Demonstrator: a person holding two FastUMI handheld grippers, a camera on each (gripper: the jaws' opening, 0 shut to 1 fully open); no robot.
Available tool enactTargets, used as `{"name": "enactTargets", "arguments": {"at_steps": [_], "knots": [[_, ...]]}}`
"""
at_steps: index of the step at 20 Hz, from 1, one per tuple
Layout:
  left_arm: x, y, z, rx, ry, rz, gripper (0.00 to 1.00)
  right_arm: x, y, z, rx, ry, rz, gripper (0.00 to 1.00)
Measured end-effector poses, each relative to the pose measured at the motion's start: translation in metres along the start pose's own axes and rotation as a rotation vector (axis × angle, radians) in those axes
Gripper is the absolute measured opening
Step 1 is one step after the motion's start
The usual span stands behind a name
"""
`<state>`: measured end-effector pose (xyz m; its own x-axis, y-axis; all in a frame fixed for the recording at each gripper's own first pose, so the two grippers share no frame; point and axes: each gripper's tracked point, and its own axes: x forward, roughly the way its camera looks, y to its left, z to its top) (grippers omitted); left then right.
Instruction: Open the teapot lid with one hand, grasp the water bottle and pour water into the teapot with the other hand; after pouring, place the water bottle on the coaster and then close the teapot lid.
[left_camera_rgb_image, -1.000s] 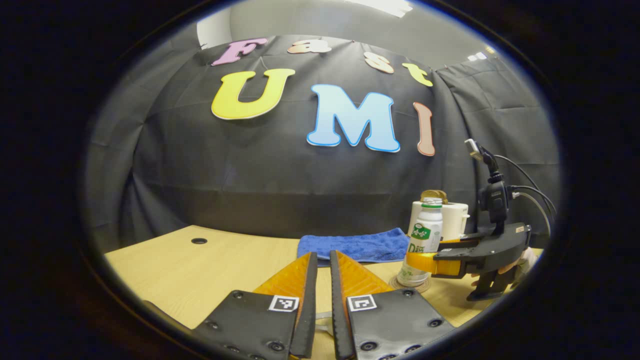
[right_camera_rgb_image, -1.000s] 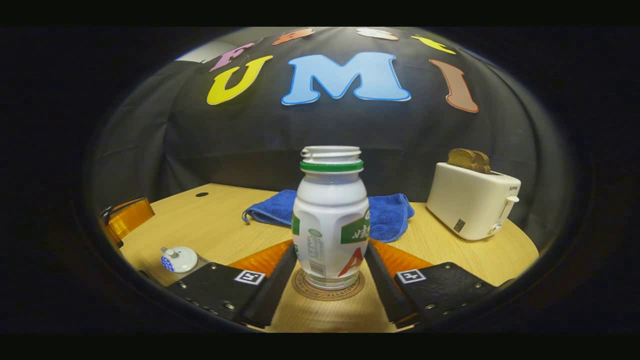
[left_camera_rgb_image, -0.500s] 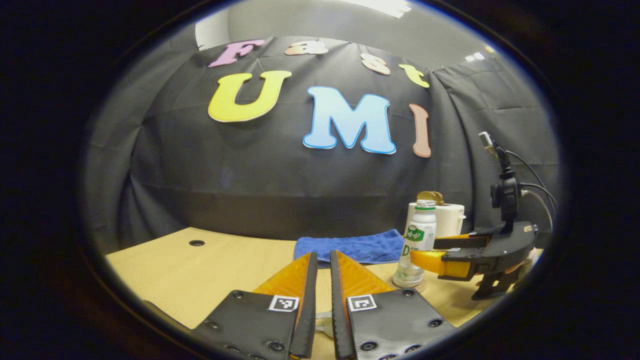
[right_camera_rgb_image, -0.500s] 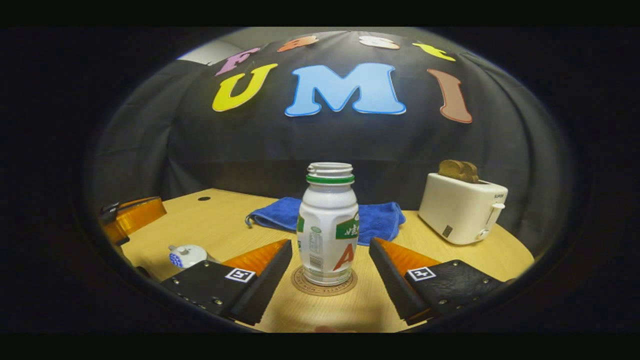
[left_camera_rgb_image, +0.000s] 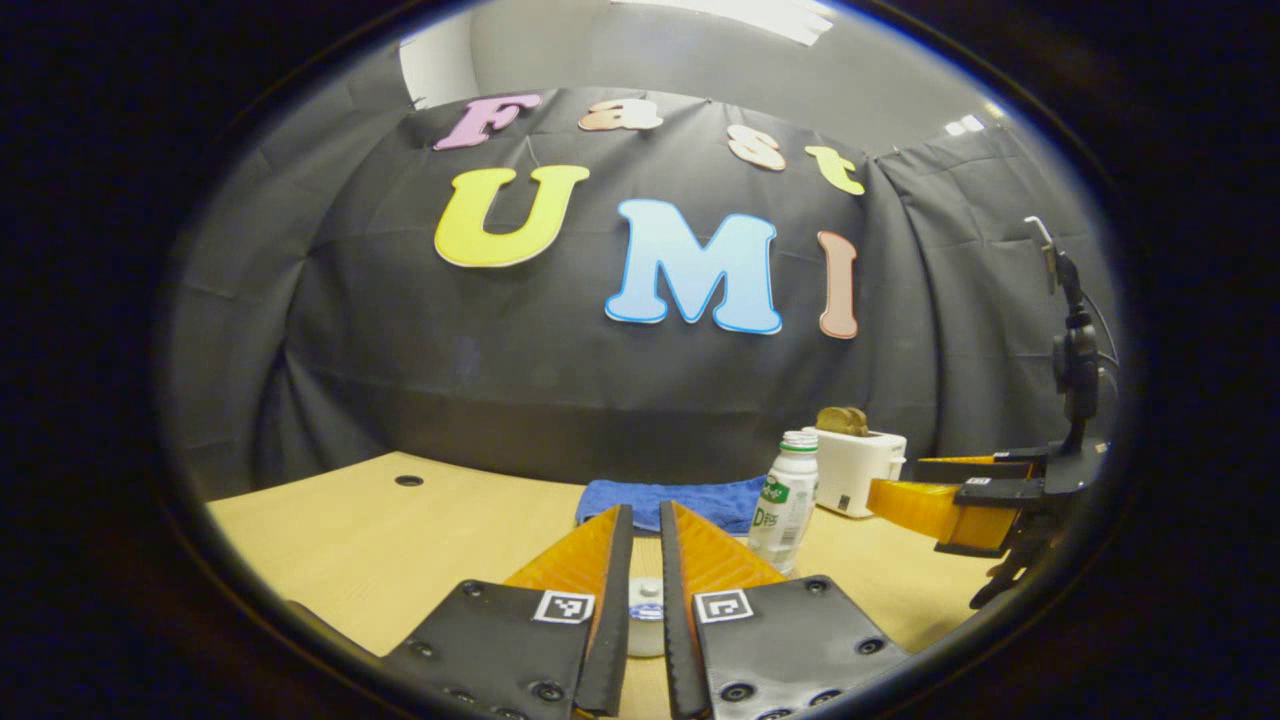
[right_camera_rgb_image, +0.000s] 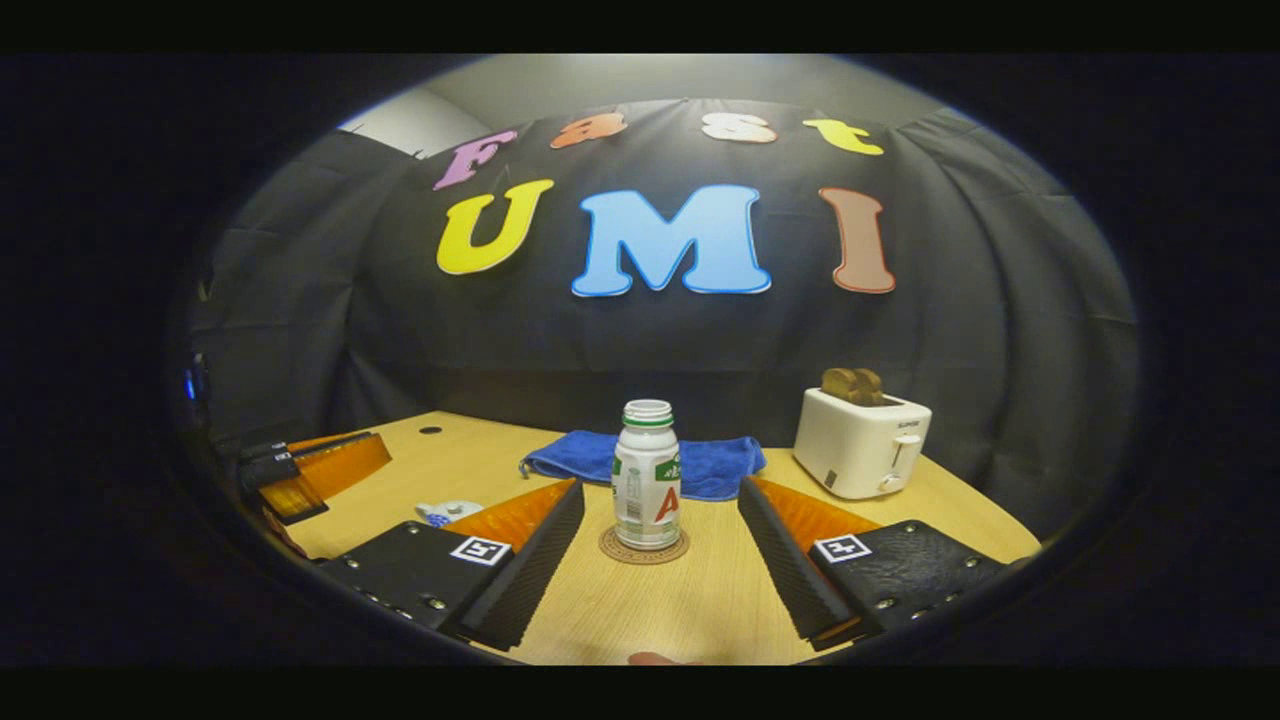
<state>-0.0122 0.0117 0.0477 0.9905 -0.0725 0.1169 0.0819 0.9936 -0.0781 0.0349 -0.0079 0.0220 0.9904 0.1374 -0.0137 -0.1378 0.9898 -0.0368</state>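
Since a second earlier, the right gripper (right_camera_rgb_image: 660, 500) had backed away from the water bottle (right_camera_rgb_image: 647, 475), its fingers spread wide apart. In the right gripper view, the bottle stood upright on the coaster (right_camera_rgb_image: 643, 547), before a blue towel (right_camera_rgb_image: 700, 462) and toaster (right_camera_rgb_image: 860, 442). In the left gripper view, the left gripper (left_camera_rgb_image: 640, 530) had its fingers nearly together, with the white teapot lid (left_camera_rgb_image: 645, 612) in the narrow gap; whether they pressed it was unclear. The bottle (left_camera_rgb_image: 785, 500) stood right of them.

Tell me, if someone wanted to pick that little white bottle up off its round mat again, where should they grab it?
Probably around the straight middle of the water bottle, under its narrower neck. It stands upright on the coaster, so a level approach from the front suits it, one finger on each side. The right tool already faces it, open and lined up, with bare table between.
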Motion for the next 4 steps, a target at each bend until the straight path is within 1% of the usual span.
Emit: {"name": "enactTargets", "arguments": {"at_steps": [1,2,3,4], "knots": [[-0.008,-0.007,0.006,0.005,-0.003,0.005,0.26,-0.015,-0.003,0.006,0.012,-0.013,0.004,0.95],[-0.017,-0.012,0.010,0.010,-0.005,0.016,0.23,-0.025,-0.006,0.007,0.017,-0.014,0.007,0.95],[-0.029,-0.026,0.015,0.008,-0.012,0.019,0.23,-0.038,-0.012,0.008,0.021,-0.015,0.003,0.95],[-0.037,-0.039,0.020,0.002,-0.023,0.010,0.26,-0.050,-0.018,0.009,0.021,-0.025,-0.003,0.95]]}}
